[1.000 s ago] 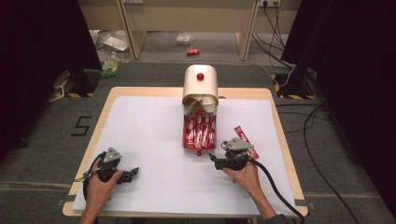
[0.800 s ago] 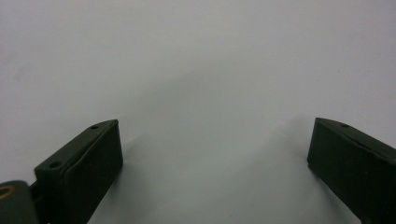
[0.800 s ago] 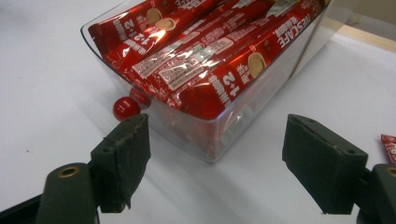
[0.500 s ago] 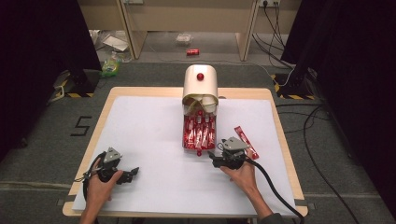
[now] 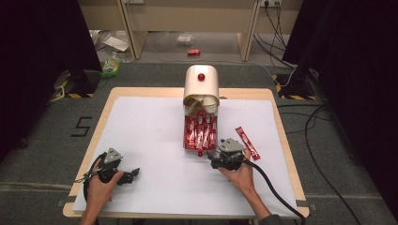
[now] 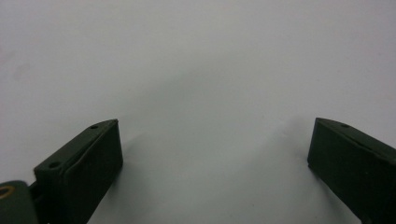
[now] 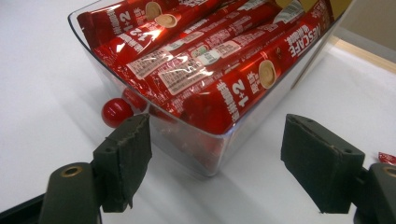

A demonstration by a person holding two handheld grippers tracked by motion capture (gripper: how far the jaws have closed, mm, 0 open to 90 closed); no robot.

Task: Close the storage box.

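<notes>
Left half of the worktop [image 5: 141, 126] is bare white sheet, open passage. Centre frame: clear tray [image 7: 205, 154] packed with red sachets [image 5: 200, 133] stands directly ahead of the right gripper [image 7: 215, 154], its red knob [image 7: 116, 112] just left. Cream dispenser [image 5: 202, 89] blocks behind. Loose sachet [image 5: 247, 142] lies right of the tray.

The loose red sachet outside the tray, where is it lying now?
In the high view the loose red sachet lies flat on the white table cover, right of the clear tray and just beyond the right gripper.
</notes>
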